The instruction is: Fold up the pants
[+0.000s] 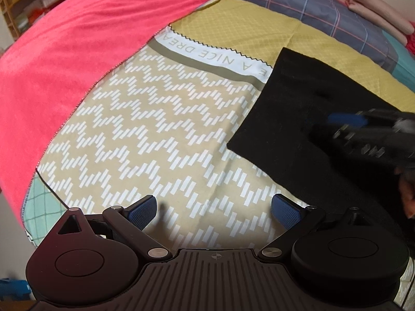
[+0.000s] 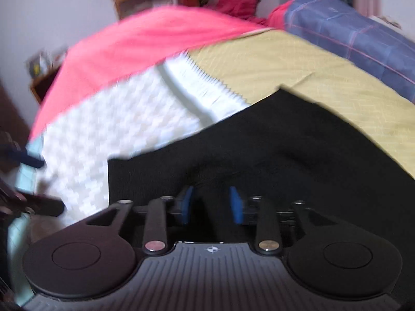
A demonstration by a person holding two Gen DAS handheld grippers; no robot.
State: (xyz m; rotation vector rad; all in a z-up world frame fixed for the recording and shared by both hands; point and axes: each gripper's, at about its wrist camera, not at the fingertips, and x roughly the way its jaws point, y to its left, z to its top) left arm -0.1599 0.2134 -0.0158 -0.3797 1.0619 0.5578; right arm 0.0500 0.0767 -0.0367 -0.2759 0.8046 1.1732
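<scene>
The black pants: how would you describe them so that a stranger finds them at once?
On the bed, start at the patterned yellow and beige sheet. The black pants lie flat on its right part, under the right gripper. They are the only plain black cloth; the neighbours are pink or checked.

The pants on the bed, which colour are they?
Plain black pants; the left wrist view shows them best.

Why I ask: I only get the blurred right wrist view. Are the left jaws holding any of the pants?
Observer: No. The left gripper is wide open and empty, over the zigzag bedsheet.
Operator: How near is the cloth?
Observer: The pants lie to its right; their edge passes close by its right pad.
Operator: What is that white band ahead?
Observer: A printed strip on the sheet; the visible letters read A NICE DREA.
</scene>
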